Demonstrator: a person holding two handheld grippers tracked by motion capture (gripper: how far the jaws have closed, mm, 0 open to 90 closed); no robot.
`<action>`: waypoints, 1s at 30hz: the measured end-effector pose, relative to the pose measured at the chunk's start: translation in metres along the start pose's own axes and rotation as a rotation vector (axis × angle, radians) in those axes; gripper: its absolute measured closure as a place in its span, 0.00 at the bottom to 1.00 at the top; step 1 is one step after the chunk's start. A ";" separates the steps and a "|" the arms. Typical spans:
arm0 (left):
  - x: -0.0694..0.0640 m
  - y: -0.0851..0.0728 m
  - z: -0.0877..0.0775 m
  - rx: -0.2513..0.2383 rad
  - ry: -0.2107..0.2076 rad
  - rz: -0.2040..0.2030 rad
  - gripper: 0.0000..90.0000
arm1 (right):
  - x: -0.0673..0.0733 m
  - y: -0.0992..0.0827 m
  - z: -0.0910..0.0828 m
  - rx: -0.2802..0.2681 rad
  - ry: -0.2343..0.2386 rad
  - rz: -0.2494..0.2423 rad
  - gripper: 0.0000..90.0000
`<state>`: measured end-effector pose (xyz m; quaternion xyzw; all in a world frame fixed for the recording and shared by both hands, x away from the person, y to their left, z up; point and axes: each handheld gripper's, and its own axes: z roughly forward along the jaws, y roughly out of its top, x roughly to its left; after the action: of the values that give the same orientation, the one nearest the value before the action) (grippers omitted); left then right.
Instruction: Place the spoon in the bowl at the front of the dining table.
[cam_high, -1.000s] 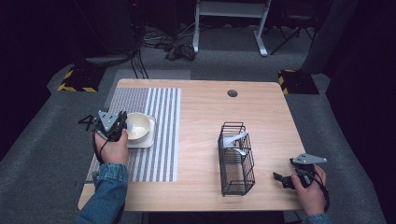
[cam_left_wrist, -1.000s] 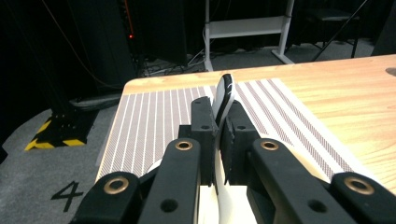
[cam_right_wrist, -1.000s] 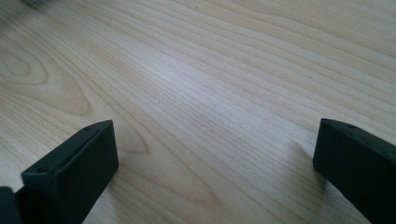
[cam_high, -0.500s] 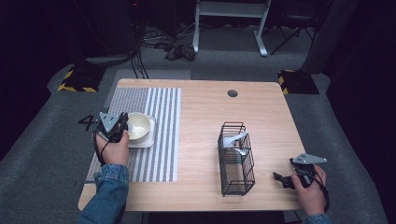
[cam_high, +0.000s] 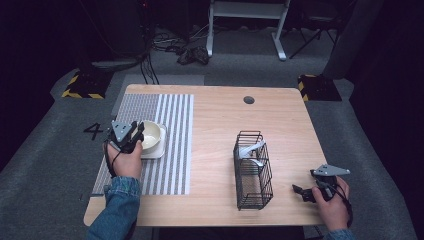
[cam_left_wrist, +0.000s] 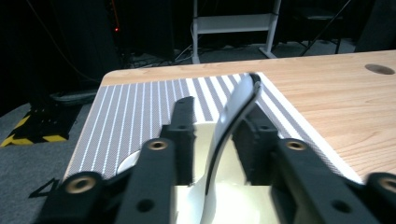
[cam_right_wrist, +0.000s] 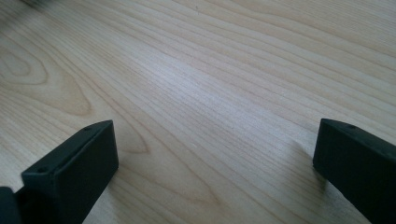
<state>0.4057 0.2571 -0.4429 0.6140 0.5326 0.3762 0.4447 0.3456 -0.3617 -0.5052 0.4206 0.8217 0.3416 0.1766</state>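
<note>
The left gripper (cam_high: 131, 136) was at the near rim of the bowl (cam_high: 151, 135), which sat on a small white plate (cam_high: 156, 151) on the striped mat (cam_high: 165, 130). Its jaws had just been opening, and the rim stood between the loosened pads (cam_left_wrist: 186, 135). The right gripper (cam_high: 306, 192) rested wide open on the bare table (cam_high: 215, 125), right of the wire basket (cam_high: 252, 170).

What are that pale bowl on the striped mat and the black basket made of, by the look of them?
The bowl looks like glazed ceramic, or perhaps hard plastic: cream-white, smooth, with a soft sheen on its thin rim. The basket seems to be metal wire with a matt black coating: thin straight rods form an open grid that you can see through. The striped mat looks woven, judging by its fine dotted texture.
</note>
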 end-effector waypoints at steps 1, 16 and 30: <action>-0.002 0.001 0.000 -0.001 -0.006 -0.001 0.72 | 0.000 0.000 0.000 0.000 0.000 0.000 0.00; -0.033 0.003 0.006 0.011 -0.057 0.021 0.56 | 0.000 0.000 0.000 0.000 0.000 0.000 0.00; -0.053 0.004 0.008 0.013 -0.102 0.036 0.52 | 0.000 0.000 0.000 0.000 0.000 0.000 0.00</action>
<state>0.4060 0.2031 -0.4413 0.6446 0.5005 0.3490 0.4606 0.3455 -0.3617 -0.5052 0.4205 0.8217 0.3417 0.1766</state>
